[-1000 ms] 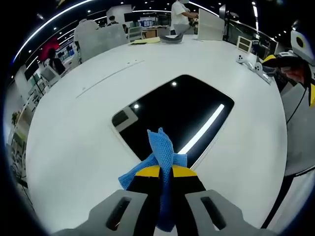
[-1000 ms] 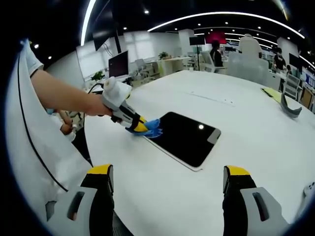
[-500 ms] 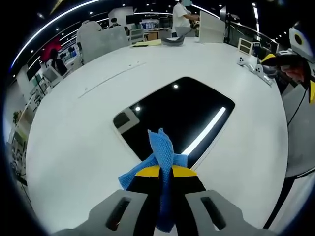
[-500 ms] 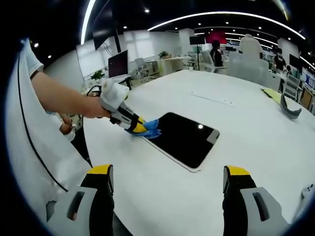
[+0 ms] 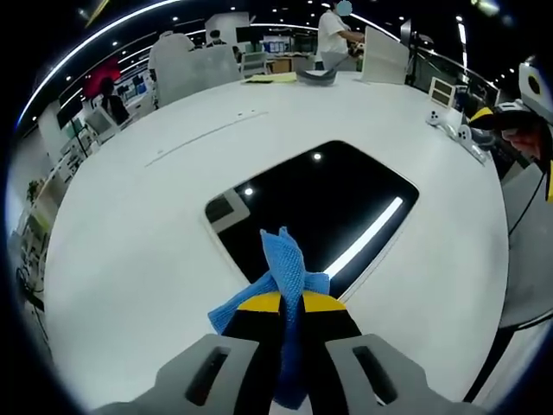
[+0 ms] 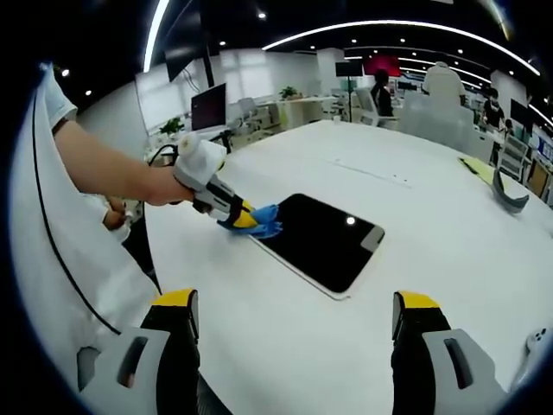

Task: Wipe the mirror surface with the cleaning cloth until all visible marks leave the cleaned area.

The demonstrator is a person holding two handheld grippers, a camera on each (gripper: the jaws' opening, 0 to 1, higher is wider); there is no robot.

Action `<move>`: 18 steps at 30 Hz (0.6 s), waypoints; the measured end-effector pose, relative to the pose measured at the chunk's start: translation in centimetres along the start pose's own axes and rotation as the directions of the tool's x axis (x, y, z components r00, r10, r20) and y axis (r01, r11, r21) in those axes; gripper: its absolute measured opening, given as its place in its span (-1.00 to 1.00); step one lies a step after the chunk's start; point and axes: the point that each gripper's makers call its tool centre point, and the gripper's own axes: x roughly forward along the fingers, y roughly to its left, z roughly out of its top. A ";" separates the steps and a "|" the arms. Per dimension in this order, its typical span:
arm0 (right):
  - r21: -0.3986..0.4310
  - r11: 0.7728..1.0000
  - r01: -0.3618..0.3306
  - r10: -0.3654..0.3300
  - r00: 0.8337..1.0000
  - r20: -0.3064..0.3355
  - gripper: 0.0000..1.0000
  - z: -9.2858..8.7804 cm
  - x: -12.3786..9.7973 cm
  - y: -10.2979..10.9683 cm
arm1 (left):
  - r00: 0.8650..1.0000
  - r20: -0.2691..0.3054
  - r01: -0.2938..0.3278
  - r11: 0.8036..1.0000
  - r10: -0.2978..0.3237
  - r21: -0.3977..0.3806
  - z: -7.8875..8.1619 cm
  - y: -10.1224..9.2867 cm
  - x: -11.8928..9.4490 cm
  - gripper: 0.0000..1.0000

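Observation:
A flat rectangular mirror [image 5: 320,207] [image 6: 320,240] with a dark reflecting face lies on the white table [image 5: 130,225] [image 6: 432,225]. My left gripper [image 5: 290,301] [image 6: 244,221] is shut on a blue cleaning cloth [image 5: 282,270] [image 6: 263,221], held at the mirror's near corner. Whether the cloth touches the glass I cannot tell. My right gripper [image 6: 295,313] stands open above the table's front edge, well short of the mirror, with nothing between its yellow-tipped fingers [image 6: 177,307].
A person's arm [image 6: 112,173] holds the left gripper. A grey curved object [image 6: 510,192] [image 5: 315,76] and yellow paper [image 5: 272,78] lie at the far side. A white controller [image 5: 454,121] sits near the table's edge. People and desks are in the background.
The left gripper with the cloth has drawn back slightly from the mirror; in its view the mirror sits a little higher. The right gripper has barely moved.

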 end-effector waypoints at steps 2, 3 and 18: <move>0.003 1.000 0.002 -0.002 1.000 0.000 0.87 0.0 0.0 -0.1 | 1.000 -0.002 0.001 1.000 -0.001 -0.013 0.0 0.0 -0.1 -0.92; 0.003 1.000 0.002 -0.002 1.000 -0.001 0.87 -0.1 0.0 -0.1 | 1.000 -0.002 0.001 1.000 -0.001 -0.012 0.0 0.0 -0.1 -0.93; 0.008 1.000 -0.010 0.010 1.000 0.000 0.87 -0.2 0.2 0.0 | 0.999 0.045 -0.019 0.999 0.017 0.033 2.6 0.3 -1.0 -0.93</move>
